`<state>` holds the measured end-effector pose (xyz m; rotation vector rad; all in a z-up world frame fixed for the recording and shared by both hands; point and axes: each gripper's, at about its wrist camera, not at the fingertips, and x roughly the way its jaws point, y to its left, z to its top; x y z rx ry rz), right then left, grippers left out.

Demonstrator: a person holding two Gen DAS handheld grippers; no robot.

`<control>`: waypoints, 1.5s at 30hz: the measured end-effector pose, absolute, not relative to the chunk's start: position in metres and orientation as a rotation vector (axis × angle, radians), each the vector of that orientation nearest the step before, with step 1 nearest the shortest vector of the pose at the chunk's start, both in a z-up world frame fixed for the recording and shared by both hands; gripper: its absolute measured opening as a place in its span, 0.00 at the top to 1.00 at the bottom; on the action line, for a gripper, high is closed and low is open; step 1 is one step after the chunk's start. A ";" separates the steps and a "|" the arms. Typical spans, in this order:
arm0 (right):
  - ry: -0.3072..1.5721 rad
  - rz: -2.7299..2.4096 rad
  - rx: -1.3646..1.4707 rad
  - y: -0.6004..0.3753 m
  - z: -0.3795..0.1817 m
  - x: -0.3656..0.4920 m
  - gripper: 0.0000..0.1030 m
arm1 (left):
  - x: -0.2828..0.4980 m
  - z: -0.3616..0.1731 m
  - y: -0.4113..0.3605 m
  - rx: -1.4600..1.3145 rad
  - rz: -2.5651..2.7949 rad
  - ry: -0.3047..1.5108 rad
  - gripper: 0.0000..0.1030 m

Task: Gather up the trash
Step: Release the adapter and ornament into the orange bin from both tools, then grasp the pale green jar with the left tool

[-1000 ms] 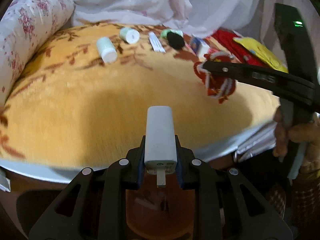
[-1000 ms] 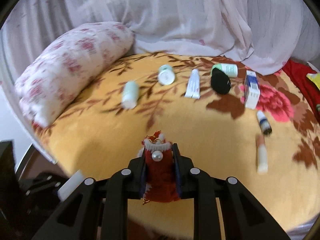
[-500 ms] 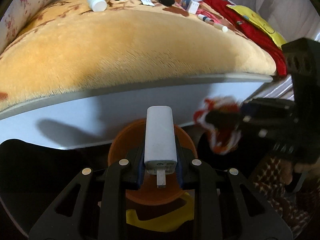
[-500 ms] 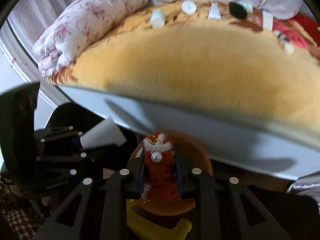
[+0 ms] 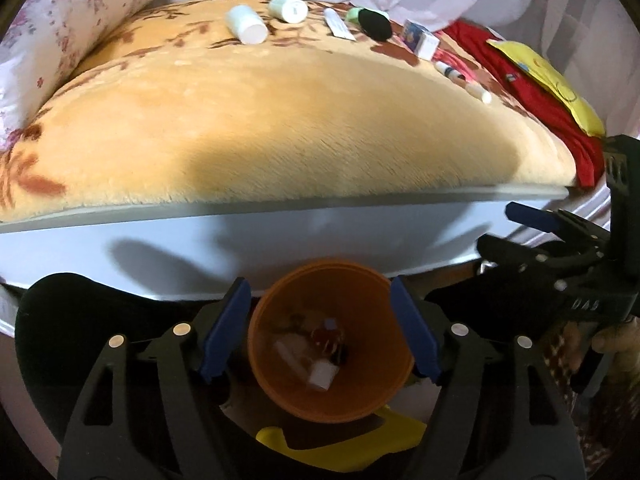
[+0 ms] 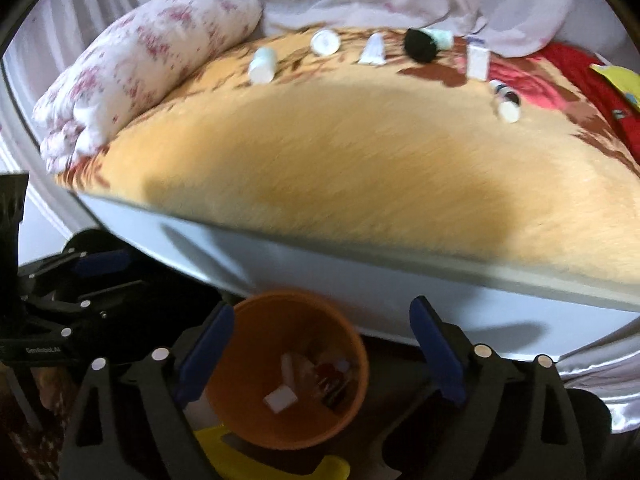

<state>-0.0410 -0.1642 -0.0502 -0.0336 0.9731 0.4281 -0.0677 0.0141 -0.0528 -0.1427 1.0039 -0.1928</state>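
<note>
An orange bin (image 5: 272,368) stands on the floor against the bed's side. My left gripper (image 5: 318,286) hangs right over it, jaws opening, nothing between them. A white rectangular block (image 5: 322,374) and a red-and-white knitted piece (image 5: 328,338) lie inside the bin among other scraps. My right gripper (image 6: 322,306) is also above the bin (image 6: 240,400), jaws opening and empty; the white block (image 6: 280,400) and the red piece (image 6: 330,376) show below it. Each gripper appears at the edge of the other's view: the right gripper (image 5: 508,232) and the left gripper (image 6: 120,274).
On the orange floral blanket (image 5: 280,120) at the far side lie two white bottles (image 5: 246,24), a tube (image 5: 338,28), a black lump (image 5: 374,24), a small box (image 5: 420,38) and small vials (image 5: 452,72). A floral pillow (image 6: 140,80) lies left. Something yellow (image 5: 340,444) sits by the bin's base.
Both grippers came down from over the bed to the bin. The left let go of the white block and the right let go of the red knitted piece; both now lie in the bin.
</note>
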 end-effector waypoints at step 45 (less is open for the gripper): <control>0.768 0.225 0.027 -0.237 -0.021 0.029 0.13 | 0.186 -0.004 0.058 -0.229 0.074 0.829 0.57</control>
